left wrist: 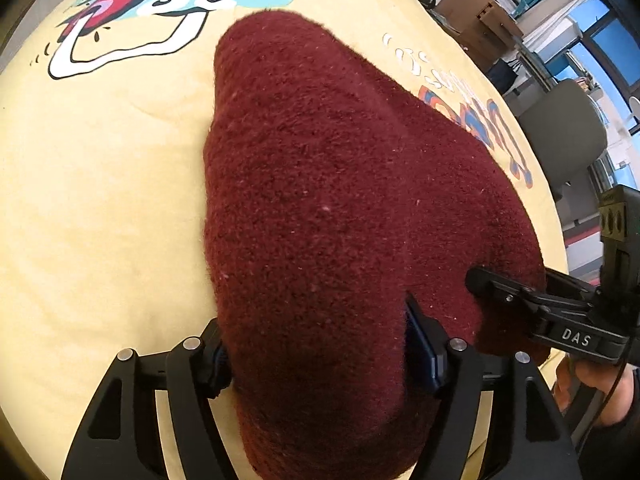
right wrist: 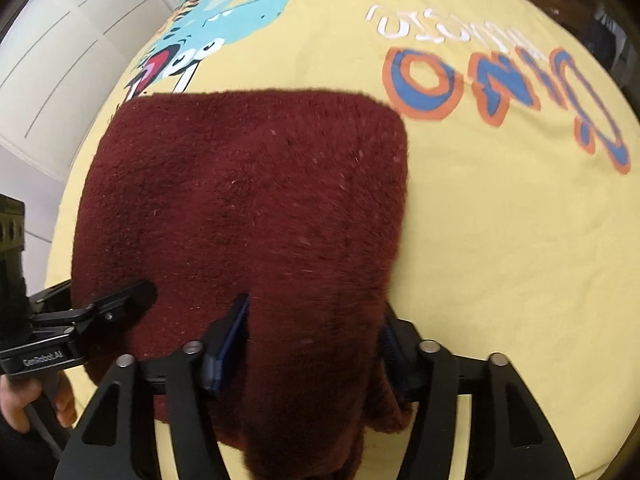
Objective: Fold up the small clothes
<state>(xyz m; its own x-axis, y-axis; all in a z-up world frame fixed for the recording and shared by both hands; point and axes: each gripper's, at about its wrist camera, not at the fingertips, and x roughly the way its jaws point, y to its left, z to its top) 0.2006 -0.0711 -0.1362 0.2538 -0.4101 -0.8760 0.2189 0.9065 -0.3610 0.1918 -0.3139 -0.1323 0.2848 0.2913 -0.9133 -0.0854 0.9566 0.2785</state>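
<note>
Folded dark-red fleece garment [left wrist: 320, 200] on yellow cartoon-print cloth [left wrist: 100, 200].
Left tongs [left wrist: 320, 336] and right tongs [right wrist: 314, 328] side by side, both parted, loosely straddling the garment's near edge.

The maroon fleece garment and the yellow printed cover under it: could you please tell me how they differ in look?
The maroon fleece garment is plain, dark and fuzzy; the yellow printed cover is pale, smooth, and carries cartoon pictures and lettering. The garment is folded into a small block; the cover is spread wide beneath it. Both are soft fabric.
</note>
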